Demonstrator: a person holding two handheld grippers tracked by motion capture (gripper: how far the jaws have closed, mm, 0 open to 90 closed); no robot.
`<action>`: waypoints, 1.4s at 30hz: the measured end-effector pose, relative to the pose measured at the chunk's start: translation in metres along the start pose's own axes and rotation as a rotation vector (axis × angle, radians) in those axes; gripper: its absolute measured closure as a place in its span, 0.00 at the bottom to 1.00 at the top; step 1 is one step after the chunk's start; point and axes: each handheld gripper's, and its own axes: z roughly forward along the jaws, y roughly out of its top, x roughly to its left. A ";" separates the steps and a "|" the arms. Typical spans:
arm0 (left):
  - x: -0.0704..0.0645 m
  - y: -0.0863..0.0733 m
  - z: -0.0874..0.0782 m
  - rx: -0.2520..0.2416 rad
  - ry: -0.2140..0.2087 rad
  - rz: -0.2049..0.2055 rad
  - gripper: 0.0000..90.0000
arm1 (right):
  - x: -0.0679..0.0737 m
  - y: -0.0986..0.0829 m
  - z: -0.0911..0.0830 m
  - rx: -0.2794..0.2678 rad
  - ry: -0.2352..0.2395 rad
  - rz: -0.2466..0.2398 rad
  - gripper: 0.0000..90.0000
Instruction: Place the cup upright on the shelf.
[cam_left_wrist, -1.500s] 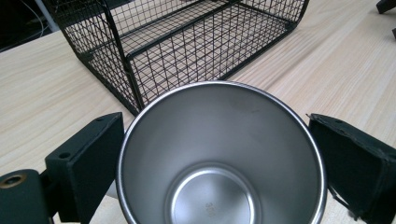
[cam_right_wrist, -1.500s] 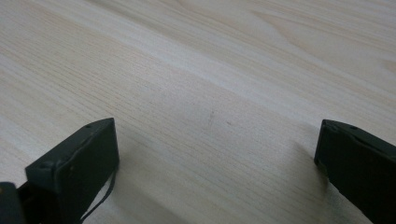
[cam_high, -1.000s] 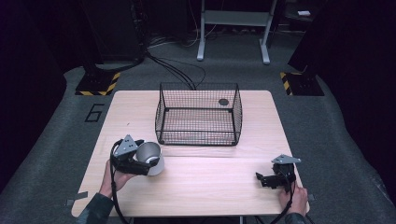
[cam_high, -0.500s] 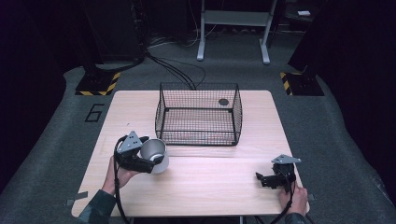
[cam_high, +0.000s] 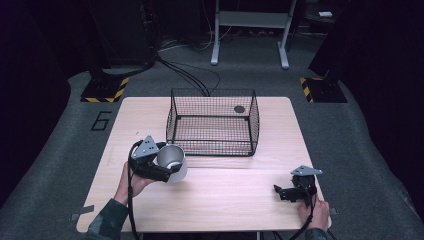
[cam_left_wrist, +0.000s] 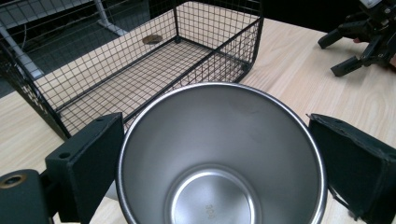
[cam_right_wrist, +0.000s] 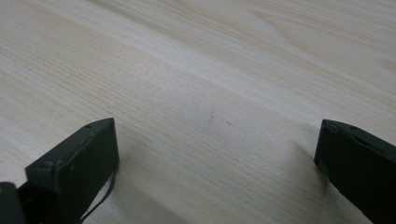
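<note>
A wooden table (cam_high: 210, 200) stands on a grey floor in a dark room. A person's two forearms come in over its near edge, each hand holding a gripper.

A black wire basket (cam_high: 212, 122) sits toward the table's far edge, about midway between the left and right edges. A small dark round thing (cam_high: 239, 109) lies at the basket's far right corner; what it is cannot be told.

A steel cup (cam_high: 171, 161) is held just off the basket's near left corner, tilted so that its open mouth faces up and toward the basket. In the left gripper view, the cup's rim (cam_left_wrist: 219, 154) sits between the two black jaws, which press against its sides, and the inside of the cup is bare.

The left gripper (cam_high: 159, 170) clamps the cup, about halfway along the table's left side.

The right gripper (cam_high: 281, 192) rests near the table's near right corner, well apart from the cup and basket. Its jaws are spread wide over bare wood, holding nothing.
</note>
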 end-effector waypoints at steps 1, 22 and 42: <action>0.000 0.002 0.000 -0.002 0.002 0.008 0.07 | 0.000 0.000 0.000 0.000 0.000 -0.001 0.00; 0.001 0.039 0.011 -0.038 -0.037 0.029 0.07 | 0.000 0.000 0.000 0.000 0.000 -0.001 0.00; 0.009 0.079 0.024 -0.056 -0.057 0.052 0.07 | 0.000 0.000 0.000 0.000 0.001 -0.002 0.00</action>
